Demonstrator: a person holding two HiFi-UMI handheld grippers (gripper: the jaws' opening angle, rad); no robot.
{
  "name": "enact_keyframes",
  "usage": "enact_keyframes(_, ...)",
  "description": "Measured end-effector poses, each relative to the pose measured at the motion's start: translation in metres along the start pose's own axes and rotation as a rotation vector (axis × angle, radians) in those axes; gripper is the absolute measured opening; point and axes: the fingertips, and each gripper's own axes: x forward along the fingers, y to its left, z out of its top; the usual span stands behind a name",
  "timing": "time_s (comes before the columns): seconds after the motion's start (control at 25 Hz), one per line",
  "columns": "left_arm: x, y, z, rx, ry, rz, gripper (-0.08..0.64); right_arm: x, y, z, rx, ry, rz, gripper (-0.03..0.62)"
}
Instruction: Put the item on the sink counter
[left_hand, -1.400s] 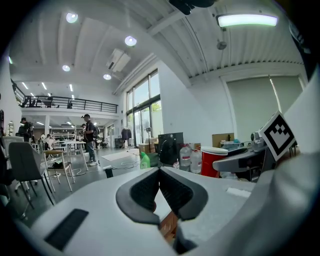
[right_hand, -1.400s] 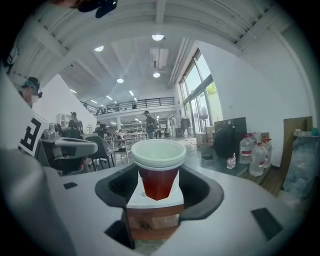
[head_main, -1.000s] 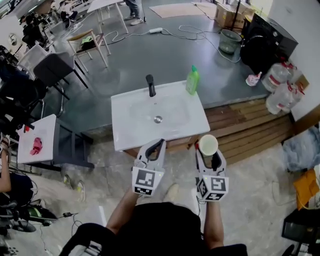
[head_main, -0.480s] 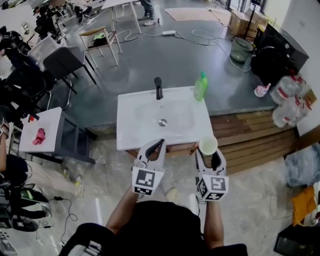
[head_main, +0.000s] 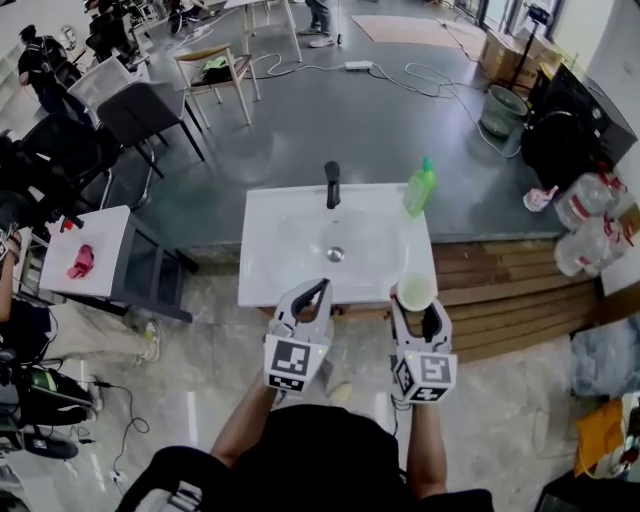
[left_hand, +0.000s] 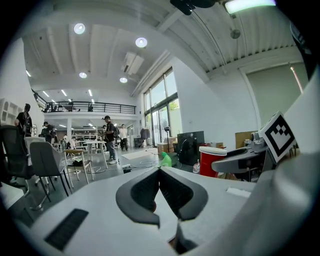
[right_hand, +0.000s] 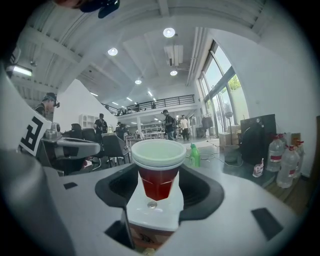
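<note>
One white sink tabletop lies in front of you, with a black faucet at its far edge and a green bottle at its far right corner. The near right part of it is bare, so there is room for the item.

Your left claw is empty, and in its own view the jaws are pressed together with nothing between them. Your right claw is closed on the cup, the pads on the lower part of its wall. In the head view the cup is upright and appears just at the near right corner of the tabletop. I judge it is not yet set down.

The cup is red with a pale top; I cannot tell if this is a lid or an open mouth, nor if there is liquid inside. It looks like thin plastic, so probably it is light, a little slippery, and easy to crush.

The wall narrows downward, so a loose hold may let it slide up out of the pads. Keep your hold low on the wall, below the rim, with only gentle pressure. Keep it upright, because the content is unknown.
</note>
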Motion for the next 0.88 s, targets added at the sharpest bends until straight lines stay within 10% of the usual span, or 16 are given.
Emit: enact_keyframes(0.88,0.139,0.106,-0.028,-0.072,0.1,0.027,0.002,0.182,-0.019,-0.001,0.007,0.073,0.047,0.256)
